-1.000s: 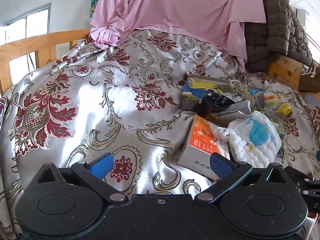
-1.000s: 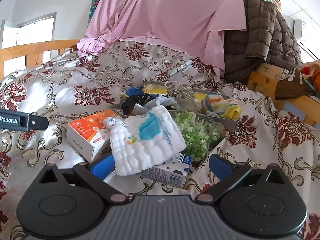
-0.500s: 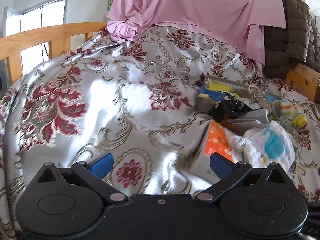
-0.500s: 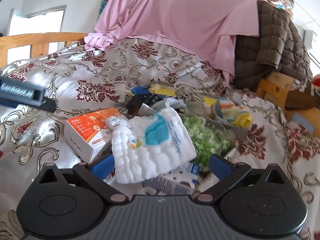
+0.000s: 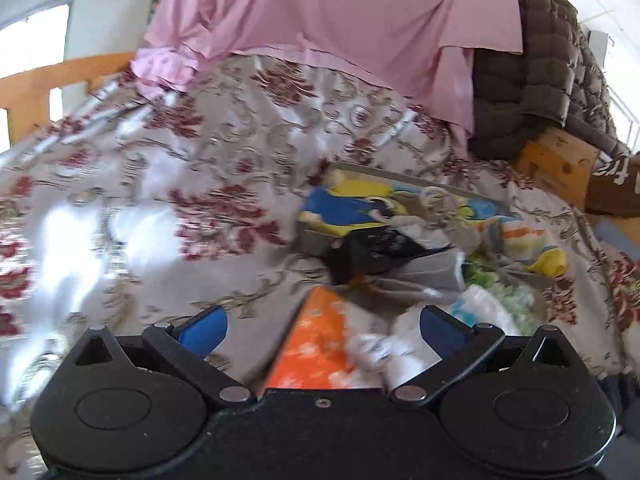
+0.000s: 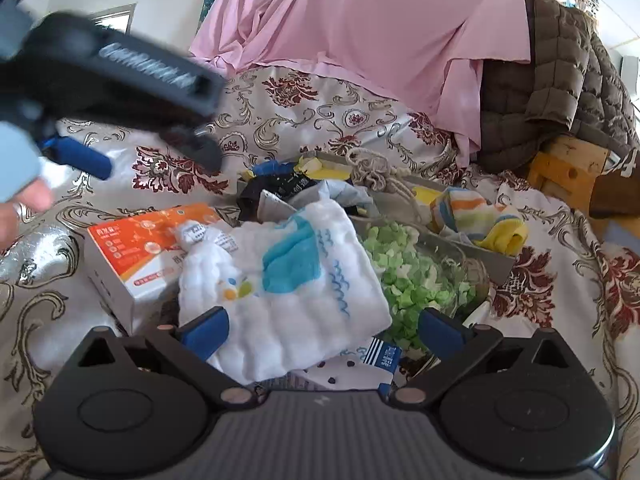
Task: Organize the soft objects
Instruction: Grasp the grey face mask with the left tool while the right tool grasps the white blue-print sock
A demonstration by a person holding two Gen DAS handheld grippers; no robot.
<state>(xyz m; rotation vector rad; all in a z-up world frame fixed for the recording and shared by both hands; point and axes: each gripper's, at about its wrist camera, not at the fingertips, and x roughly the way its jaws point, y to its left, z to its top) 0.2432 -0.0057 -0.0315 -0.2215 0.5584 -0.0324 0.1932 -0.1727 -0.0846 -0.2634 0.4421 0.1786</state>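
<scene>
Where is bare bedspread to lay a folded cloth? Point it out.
Free: the wide bedspread left of the orange box, out to the wooden rail; the left claw hangs open there. Also the strip between the tray and pink sheet. Crowded: the white cloth, green bits and striped sock ahead of the open right claw.

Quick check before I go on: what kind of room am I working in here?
Most likely a bedroom. The items lie on a bed spread with a silvery floral bedspread, a wooden bed frame runs along its far edge, and a pink sheet and a brown quilted blanket are heaped at the far end.
</scene>
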